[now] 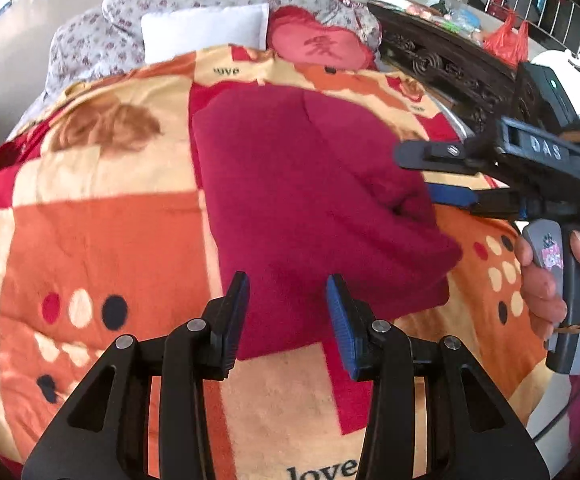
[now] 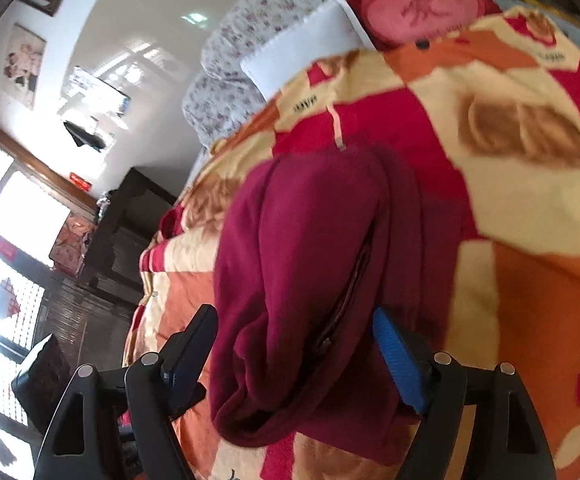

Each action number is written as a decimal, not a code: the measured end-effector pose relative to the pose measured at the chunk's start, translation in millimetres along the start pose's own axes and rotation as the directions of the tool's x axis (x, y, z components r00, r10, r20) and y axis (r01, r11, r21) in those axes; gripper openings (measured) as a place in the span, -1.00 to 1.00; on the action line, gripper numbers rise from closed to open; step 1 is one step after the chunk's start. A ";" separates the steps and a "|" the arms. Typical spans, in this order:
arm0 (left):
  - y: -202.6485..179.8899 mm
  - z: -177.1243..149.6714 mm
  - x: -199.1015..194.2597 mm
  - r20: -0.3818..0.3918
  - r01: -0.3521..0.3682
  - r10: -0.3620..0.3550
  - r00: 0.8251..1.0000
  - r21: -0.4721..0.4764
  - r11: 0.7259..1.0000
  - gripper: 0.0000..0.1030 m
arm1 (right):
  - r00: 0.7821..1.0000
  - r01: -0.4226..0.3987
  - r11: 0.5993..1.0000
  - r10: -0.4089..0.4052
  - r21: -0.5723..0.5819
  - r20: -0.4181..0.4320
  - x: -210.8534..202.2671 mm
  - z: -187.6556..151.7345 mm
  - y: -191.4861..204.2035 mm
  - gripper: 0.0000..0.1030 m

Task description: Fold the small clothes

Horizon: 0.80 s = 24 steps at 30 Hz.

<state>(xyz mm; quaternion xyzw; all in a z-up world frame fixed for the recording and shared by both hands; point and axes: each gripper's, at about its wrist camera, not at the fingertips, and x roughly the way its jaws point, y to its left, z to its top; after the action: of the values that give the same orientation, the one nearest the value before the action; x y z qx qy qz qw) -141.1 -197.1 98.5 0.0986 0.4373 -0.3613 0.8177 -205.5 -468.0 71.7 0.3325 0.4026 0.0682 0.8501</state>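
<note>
Sweater [image 1: 310, 200] lies folded on the bed [image 1: 101, 240], flat for tidying. My left tongs [image 1: 287, 320] and right tongs [image 2: 294, 360] gape around its edges, gripping nothing.

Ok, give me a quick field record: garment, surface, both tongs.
garment: dark red garment, folded over, lying flat
surface: orange and red patterned blanket on a bed
left tongs: open, straddling the garment's near edge, pads not pressing
right tongs: open wide, around the garment's side edge with the zipper
beyond: white pillow, red cushion
</note>
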 end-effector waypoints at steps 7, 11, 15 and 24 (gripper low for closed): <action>0.6 -6.8 2.8 -0.021 0.002 -0.002 1.000 0.007 1.000 -0.23 | 0.997 0.071 0.996 -0.069 -0.051 0.037 -2.6 -9.8 1.2 -0.58; 4.7 -2.5 -6.2 0.008 -0.001 0.001 1.000 0.003 1.000 -0.23 | 0.992 0.118 0.986 -0.112 -0.120 0.057 -26.4 -21.4 -2.0 -0.70; 5.3 0.3 3.0 -0.002 -0.009 0.009 1.000 -0.019 1.000 -0.23 | 0.983 0.185 0.977 -0.183 -0.105 0.027 -17.2 -30.2 -23.0 -0.88; -8.3 -1.0 20.1 -0.031 -0.011 0.011 0.999 0.026 1.000 -0.23 | 0.986 0.156 0.983 -0.149 -0.098 0.073 -43.8 -34.7 -6.9 -0.76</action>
<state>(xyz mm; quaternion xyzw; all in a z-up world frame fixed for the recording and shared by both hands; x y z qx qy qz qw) -140.3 -212.7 83.4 0.1171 0.4449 -0.3607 0.8113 -261.1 -472.4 79.7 0.2581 0.3947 0.0127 0.8817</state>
